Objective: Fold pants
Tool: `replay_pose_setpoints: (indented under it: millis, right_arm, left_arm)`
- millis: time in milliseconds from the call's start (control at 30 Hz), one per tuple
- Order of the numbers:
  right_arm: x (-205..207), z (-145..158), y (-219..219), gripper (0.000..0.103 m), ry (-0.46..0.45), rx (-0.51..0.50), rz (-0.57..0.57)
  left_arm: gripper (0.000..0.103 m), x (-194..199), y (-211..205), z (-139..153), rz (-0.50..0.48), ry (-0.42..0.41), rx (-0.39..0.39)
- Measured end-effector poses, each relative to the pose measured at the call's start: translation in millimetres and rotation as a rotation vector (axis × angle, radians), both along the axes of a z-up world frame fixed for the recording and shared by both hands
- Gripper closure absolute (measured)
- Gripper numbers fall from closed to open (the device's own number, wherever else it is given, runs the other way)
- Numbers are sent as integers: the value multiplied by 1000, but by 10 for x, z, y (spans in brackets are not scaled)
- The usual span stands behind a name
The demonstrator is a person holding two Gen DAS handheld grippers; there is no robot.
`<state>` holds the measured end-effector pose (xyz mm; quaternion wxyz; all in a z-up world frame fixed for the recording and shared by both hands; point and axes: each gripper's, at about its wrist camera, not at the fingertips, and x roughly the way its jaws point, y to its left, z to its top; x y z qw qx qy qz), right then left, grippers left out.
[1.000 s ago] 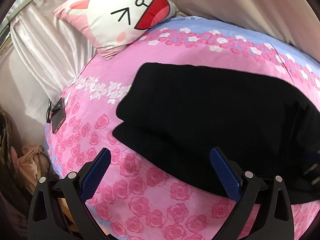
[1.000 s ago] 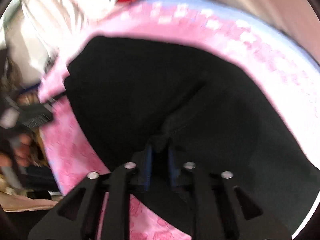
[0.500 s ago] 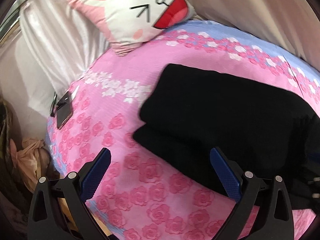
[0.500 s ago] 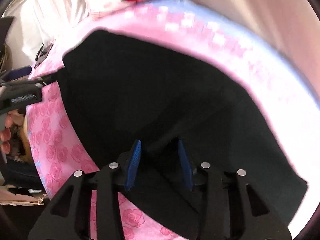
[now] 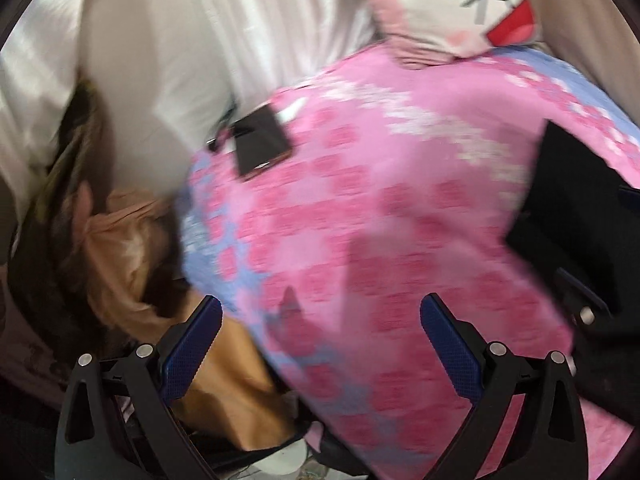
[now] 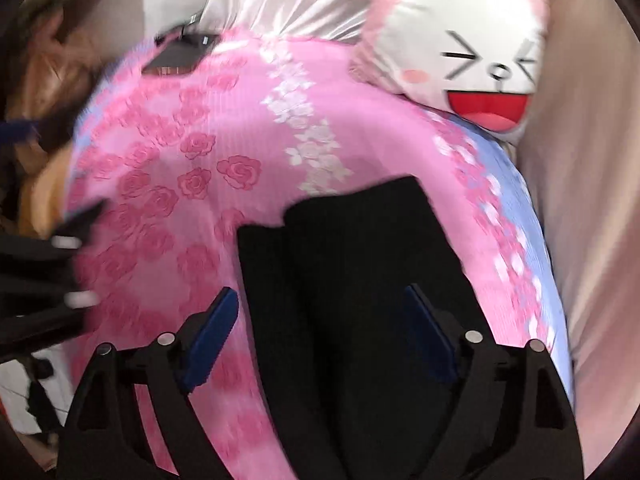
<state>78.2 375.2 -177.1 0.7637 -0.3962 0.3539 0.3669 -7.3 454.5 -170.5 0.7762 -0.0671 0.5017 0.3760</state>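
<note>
The black pants (image 6: 352, 280) lie folded in a stack on the pink rose-print bed cover (image 6: 192, 184). My right gripper (image 6: 320, 316) hovers over their near end, jaws opening wide, the cloth below them and no pad pressing it. In the left wrist view the pants (image 5: 572, 200) show only at the right edge. My left gripper (image 5: 320, 328) is open over bare pink cover (image 5: 380, 220) near the bed's left edge, with nothing between its blue pads. The left gripper's frame (image 6: 36, 264) appears blurred at the left of the right wrist view.
A white cartoon-face pillow (image 6: 472, 48) leans at the head of the bed. A dark phone (image 5: 262, 146) lies near the bed's left corner. Tan bags and clutter (image 5: 120, 248) sit beside the bed on the left. White curtain (image 5: 200, 40) hangs behind.
My right gripper has let go of the pants and opened, drawing back toward their end. My left gripper has swung left, off the pants, over bare cover by the bed's edge.
</note>
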Motion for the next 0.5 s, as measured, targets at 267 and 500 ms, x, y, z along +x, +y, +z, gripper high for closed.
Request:
replay_pose_setpoints:
  millis: [267,500]
  right_arm:
    - [304,-338,127,32,173,-2,-149]
    - [510,-105,-110,88,369,188,-287]
  left_arm:
    - [5,-221,273,-22,72,2,2]
    - [5,14,135,-11,16,-9,-5]
